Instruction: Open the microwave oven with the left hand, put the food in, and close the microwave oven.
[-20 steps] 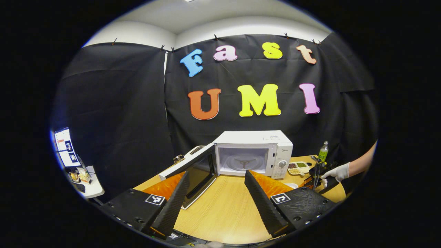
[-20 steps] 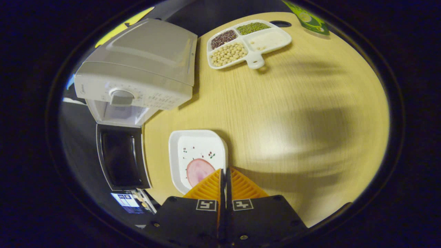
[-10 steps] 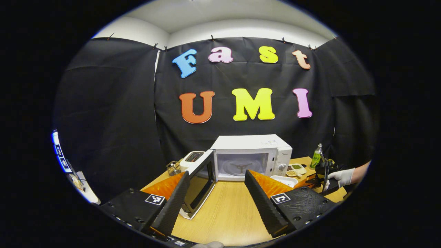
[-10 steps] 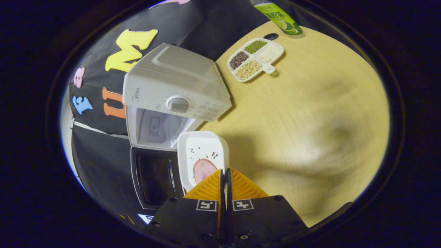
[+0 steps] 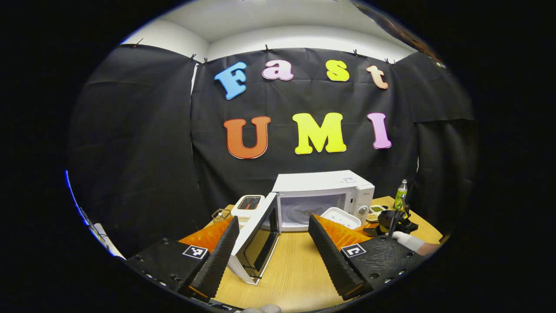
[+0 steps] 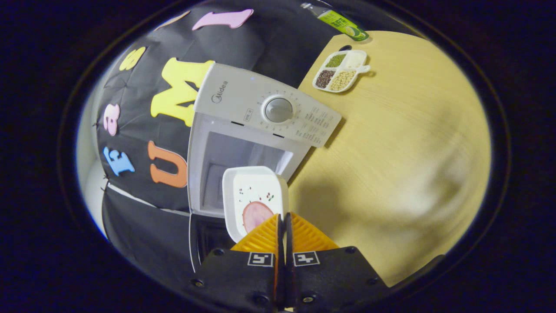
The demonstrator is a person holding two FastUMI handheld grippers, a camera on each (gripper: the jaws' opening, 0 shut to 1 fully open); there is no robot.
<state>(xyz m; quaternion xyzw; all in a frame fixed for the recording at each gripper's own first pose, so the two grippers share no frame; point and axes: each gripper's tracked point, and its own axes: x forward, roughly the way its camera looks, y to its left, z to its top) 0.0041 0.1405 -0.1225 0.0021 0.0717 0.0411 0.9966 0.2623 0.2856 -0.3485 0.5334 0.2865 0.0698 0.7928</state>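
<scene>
Light: bright overhead, even | shadows: soft, blurred on table (image 6: pixel 391 143) | edges: strong fisheye bending | focus: mostly sharp

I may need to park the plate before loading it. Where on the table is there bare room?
Bare wood lies right of the microwave, in front of the divided snack tray, and in front of the open door between the left hand-held gripper fingers. The back right corner is crowded by tray and bottle.

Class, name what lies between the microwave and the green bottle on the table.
The divided tray of beans and grains, between the microwave and the green bottle, in the right gripper view.
</scene>
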